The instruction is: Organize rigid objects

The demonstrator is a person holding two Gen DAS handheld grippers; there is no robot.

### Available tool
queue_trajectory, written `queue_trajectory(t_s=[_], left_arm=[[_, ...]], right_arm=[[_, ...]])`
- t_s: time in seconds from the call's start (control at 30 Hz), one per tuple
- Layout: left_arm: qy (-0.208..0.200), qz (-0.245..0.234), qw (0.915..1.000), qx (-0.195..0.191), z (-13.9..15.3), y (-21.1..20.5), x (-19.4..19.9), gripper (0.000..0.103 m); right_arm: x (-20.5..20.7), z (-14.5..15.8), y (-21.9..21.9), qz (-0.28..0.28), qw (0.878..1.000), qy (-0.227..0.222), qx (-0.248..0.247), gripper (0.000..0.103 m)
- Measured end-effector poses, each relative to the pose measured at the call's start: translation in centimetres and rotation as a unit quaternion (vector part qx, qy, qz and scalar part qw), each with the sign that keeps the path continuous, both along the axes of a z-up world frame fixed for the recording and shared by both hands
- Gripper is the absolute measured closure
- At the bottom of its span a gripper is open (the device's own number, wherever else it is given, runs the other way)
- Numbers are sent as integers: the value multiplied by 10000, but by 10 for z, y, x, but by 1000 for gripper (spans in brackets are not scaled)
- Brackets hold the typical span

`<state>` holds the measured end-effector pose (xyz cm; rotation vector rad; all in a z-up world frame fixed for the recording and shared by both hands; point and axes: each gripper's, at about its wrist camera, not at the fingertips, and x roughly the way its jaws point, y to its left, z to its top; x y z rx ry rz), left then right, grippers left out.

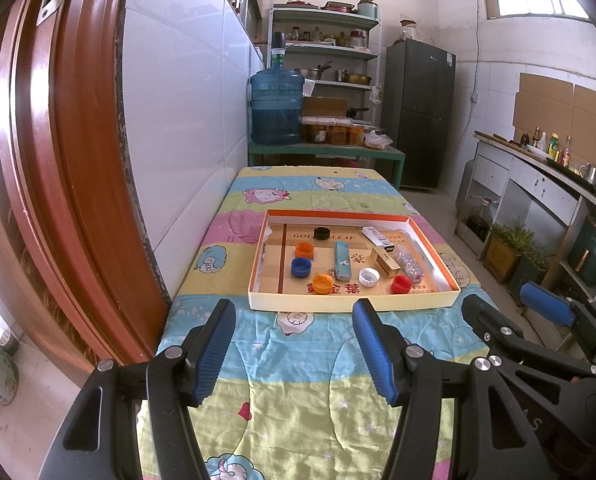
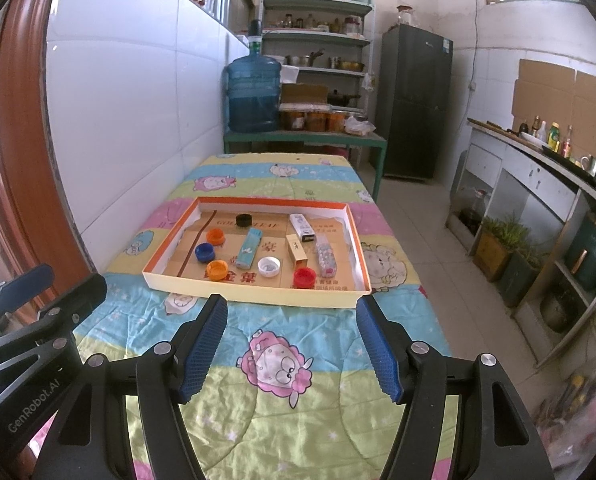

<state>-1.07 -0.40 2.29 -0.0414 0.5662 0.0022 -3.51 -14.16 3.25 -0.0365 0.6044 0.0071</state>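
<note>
A shallow cardboard tray [image 1: 350, 304] [image 2: 254, 294] lies on the cartoon-print cloth. Inside are bottle caps: black [image 1: 321, 233], two orange [image 1: 304, 249] [image 1: 323, 283], blue [image 1: 301, 267], white [image 1: 369, 277] and red [image 1: 400, 284]. Lighters also lie in it: teal [image 1: 342, 261], gold [image 1: 386, 263], white [image 1: 375, 235] and a patterned one [image 1: 411, 266]. My left gripper [image 1: 294, 320] is open and empty just before the tray's near wall. My right gripper [image 2: 292, 316] is open and empty, also before the tray. The right gripper also shows at the right of the left wrist view [image 1: 510, 306].
A white tiled wall [image 1: 178, 140] and a red door frame [image 1: 70, 160] run along the left. A water jug [image 1: 276, 108] stands on a green bench behind the table. A fridge [image 1: 418, 112] and a counter [image 1: 538, 168] stand at the right.
</note>
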Motion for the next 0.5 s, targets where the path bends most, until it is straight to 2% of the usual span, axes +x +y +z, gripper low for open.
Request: queue_trajectory(t_s=[0.5], left_arm=[[44, -29, 9999, -112, -10, 4, -7, 42]], right_arm=[[-4, -2, 0, -14, 10000, -2, 20, 34]])
